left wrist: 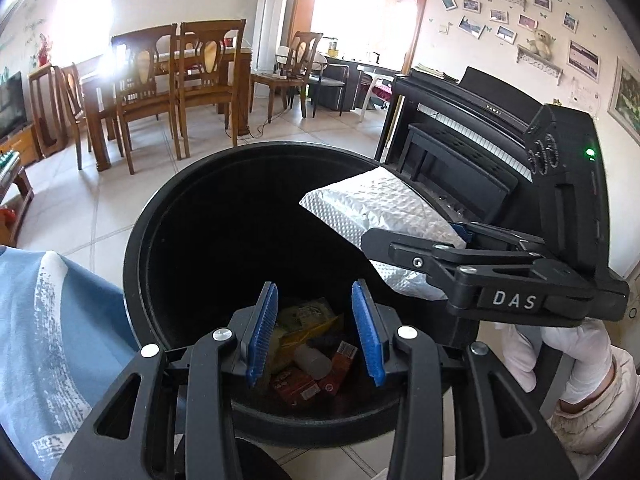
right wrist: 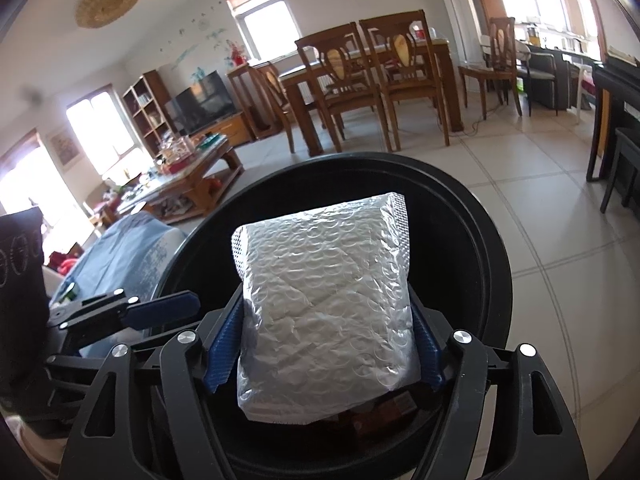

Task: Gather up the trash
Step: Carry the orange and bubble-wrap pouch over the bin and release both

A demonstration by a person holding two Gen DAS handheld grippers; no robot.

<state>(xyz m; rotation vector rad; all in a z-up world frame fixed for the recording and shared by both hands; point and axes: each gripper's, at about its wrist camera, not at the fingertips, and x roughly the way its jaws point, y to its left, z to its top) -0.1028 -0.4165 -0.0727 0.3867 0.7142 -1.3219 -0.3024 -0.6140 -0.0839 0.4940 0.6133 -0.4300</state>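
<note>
Right wrist: bubble mailer (right wrist: pixel 324 300) between hand-held gripper (right wrist: pixel 320 344) pads.

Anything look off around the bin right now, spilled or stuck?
Nothing spilled. The silver bubble mailer sits between the right gripper fingers above the black bin, not yet dropped in. Earlier trash lies at the bin's bottom. The left gripper hangs open and empty over the bin's mouth.
</note>
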